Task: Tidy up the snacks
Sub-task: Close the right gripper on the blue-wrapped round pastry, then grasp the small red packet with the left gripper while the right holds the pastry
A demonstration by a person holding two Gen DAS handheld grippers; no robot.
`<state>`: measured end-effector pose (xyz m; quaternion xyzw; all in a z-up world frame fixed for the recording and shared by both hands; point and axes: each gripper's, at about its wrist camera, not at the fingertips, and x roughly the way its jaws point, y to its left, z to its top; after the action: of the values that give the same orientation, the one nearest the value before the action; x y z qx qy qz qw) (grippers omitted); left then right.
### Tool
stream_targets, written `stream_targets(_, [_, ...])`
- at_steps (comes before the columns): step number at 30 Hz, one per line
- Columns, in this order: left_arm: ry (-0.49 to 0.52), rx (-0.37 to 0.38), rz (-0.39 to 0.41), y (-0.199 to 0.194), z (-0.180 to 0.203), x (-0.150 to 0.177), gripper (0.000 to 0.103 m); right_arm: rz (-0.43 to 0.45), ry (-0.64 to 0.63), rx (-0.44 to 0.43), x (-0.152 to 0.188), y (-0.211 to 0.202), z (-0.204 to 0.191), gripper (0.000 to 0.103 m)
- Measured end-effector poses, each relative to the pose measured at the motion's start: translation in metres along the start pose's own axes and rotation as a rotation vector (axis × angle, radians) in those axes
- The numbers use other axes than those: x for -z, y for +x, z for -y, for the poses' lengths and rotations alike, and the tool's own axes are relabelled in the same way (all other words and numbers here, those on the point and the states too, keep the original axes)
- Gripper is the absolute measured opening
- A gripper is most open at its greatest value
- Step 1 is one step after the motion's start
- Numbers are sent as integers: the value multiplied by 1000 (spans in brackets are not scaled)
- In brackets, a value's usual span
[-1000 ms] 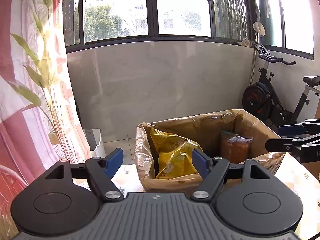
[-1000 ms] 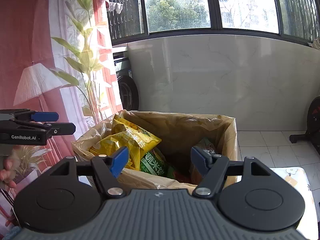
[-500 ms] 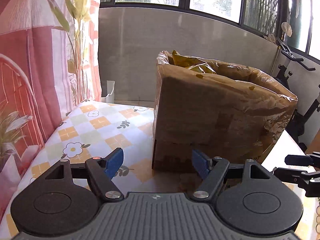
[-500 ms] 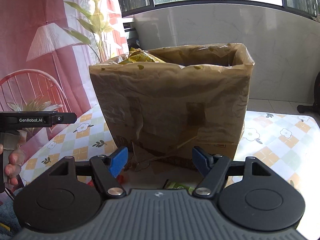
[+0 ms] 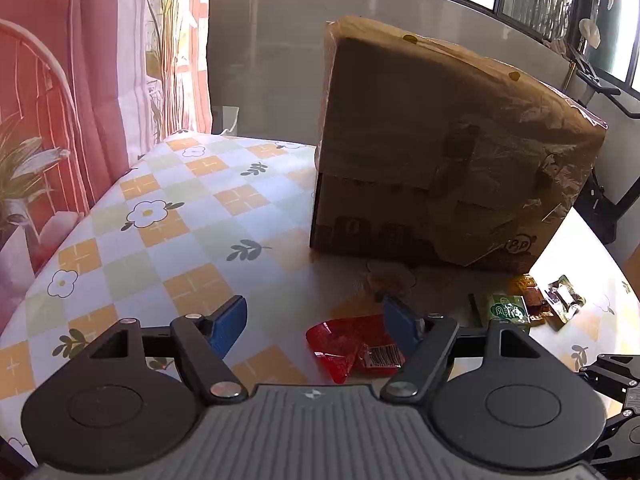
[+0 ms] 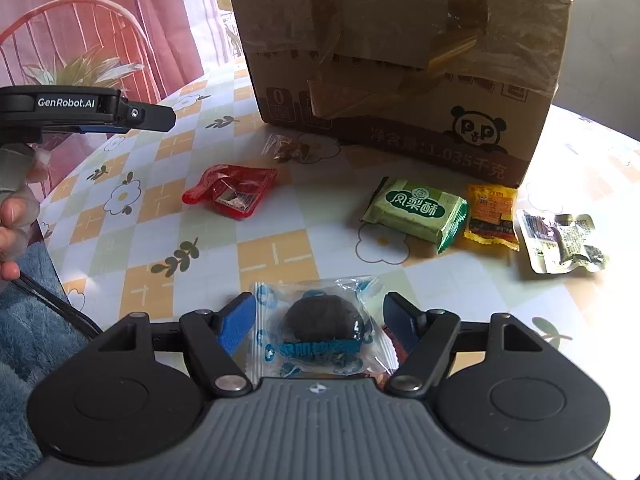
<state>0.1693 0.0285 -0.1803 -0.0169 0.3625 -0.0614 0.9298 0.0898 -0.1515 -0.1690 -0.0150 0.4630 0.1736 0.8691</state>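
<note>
A tall cardboard box (image 5: 440, 140) (image 6: 400, 60) wrapped in tape stands on the flowered tablecloth. Loose snacks lie in front of it: a red packet (image 6: 232, 190) (image 5: 352, 344), a small clear packet (image 6: 288, 148), a green packet (image 6: 416, 212) (image 5: 508, 308), an orange packet (image 6: 492, 216) and a silvery packet (image 6: 560, 240). My left gripper (image 5: 314, 316) (image 6: 88, 114) is open and low over the table, the red packet beside its right finger. My right gripper (image 6: 320, 312) is open, and a clear blue-printed cookie packet (image 6: 320, 328) lies on the table between its fingers.
The round table's edge (image 5: 80, 224) curves along the left, with a red curtain (image 5: 60, 80) behind it. An exercise bike (image 5: 608, 200) stands to the right of the box. A person's hand (image 6: 12, 232) and blue fluffy cloth (image 6: 24, 320) show at lower left.
Both grippers came down from above the box's open top to the table in front of it and tilted downward. The box's contents went out of sight; the loose snacks came into view.
</note>
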Motion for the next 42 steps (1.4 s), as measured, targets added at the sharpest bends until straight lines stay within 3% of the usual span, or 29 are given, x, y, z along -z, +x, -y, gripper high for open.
stream_targets(6, [2,19,-18,0,3,0,77,-15,10,-3,3,6,3,73])
stream_targets(10, [-5,16,-37,6,2,4,77,-9,-55,25,4,11,-6,73])
stream_targets(12, [-6,10,-49,9,1,5,77,0,-80,37,5,12,-9,63])
stream_targets(14, [-12,11,-60,11,-1,6,77,4,-88,33,6,13,-9,63])
stream_targets(26, [18,11,-109,25,4,10,77,75,27,4,-15,7,16,53])
stream_targets(32, [-1,69,-146,42,6,17,77,121,60,-1,-28,11,24,53])
stream_targets(38, [-13,44,-148,61,9,17,72,105,96,-15,-18,17,27,53])
stream_targets(42, [-8,13,-120,70,9,20,62,93,105,-20,-12,18,27,53])
